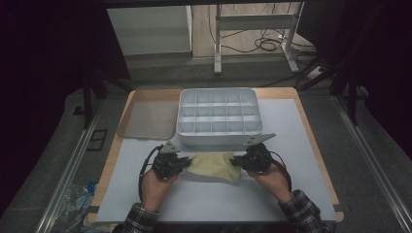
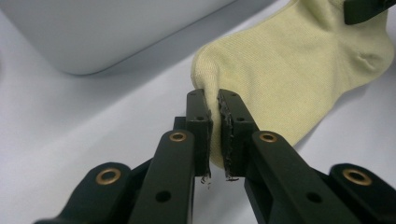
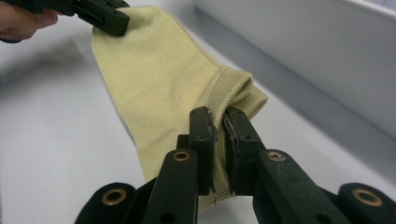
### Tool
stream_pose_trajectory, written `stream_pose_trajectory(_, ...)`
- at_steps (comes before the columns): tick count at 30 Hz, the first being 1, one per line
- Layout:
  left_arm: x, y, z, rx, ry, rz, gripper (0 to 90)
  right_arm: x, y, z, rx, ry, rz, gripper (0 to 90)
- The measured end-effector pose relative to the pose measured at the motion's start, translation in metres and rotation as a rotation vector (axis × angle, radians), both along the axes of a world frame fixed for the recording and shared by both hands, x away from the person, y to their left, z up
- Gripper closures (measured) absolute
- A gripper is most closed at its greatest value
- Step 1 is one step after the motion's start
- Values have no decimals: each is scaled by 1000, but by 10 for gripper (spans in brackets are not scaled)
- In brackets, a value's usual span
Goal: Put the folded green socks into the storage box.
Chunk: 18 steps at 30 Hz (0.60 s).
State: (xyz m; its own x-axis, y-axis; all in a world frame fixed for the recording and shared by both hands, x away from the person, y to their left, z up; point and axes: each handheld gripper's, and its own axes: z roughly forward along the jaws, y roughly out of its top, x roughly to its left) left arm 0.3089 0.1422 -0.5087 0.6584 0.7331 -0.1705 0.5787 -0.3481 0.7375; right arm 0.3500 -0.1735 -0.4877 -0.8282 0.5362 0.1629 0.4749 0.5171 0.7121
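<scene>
A pale yellow sock lies stretched across the white mat just in front of the compartment box. My left gripper is shut on the sock's toe end, with the fabric pinched between its jaws. My right gripper is shut on the ribbed cuff, which folds over between its jaws. In the right gripper view the other gripper bites the far end of the sock.
A grey box with several empty compartments stands right behind the sock. Its flat lid lies to the left on the wooden table edge. The white mat spreads in front of the hands.
</scene>
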Motion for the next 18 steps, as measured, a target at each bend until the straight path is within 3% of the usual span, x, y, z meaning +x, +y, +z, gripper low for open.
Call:
stream_pose_trajectory(9,-25,-13,4,19,-1,-43,830,-27,-15,1,5,25,8,819)
stream_pose_trajectory(12,-34,-20,-1,33,1,-52,829,-35,-21,-4,3,41,8,818)
stream_pose_trajectory(18,-38,-27,-11,70,10,-54,829,-41,-26,-16,-4,57,8,815)
